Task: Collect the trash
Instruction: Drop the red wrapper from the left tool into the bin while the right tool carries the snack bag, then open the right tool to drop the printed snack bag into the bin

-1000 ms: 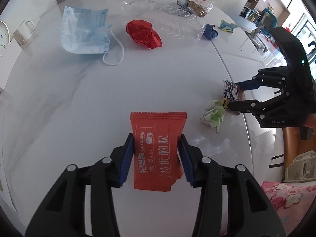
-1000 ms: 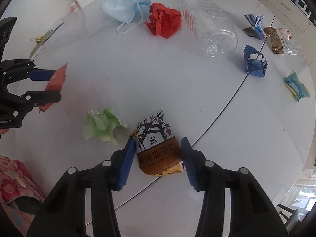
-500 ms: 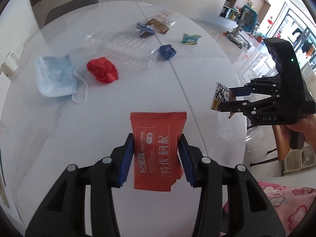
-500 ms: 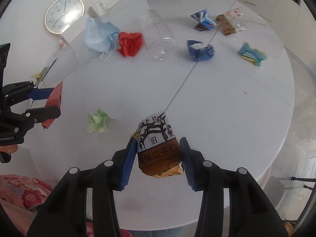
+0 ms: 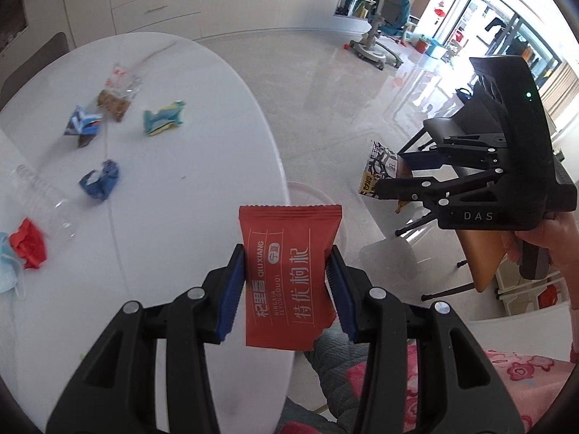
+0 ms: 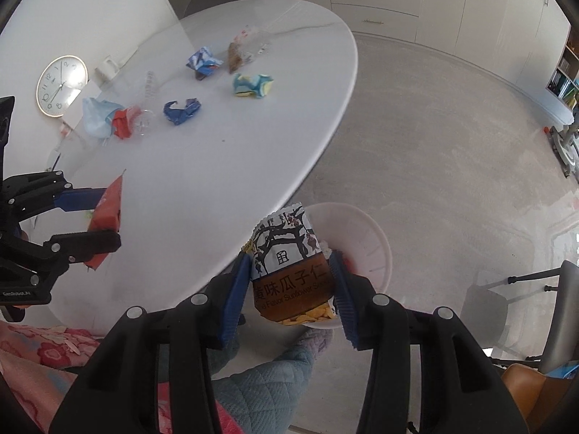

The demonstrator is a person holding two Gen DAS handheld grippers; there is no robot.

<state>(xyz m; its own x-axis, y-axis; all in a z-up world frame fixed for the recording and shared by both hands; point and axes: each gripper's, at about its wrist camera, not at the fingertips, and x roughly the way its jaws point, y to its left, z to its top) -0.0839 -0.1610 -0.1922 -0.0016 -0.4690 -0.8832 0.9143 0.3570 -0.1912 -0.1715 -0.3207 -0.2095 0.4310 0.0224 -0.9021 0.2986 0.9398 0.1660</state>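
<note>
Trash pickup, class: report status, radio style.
Left hand-held gripper shut on red wrapper. Right hand-held gripper shut on seed packet, above white bin. Nothing blocking.

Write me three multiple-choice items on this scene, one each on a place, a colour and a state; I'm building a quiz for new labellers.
1. Where is the white bin?
A. On the table
B. On the floor beside the table
C. On a chair

2. What colour is the wrapper in the left gripper?
A. Red
B. Green
C. Yellow

3. What is the state of the right gripper?
A. Open, nothing in it
B. Shut on the sunflower seed packet
C. Resting on the table

Key: 1 B, the bin sits below the table edge; 2 A, the red wrapper shows between the jaws; 3 B, the sunflower seed packet is clamped.
</note>
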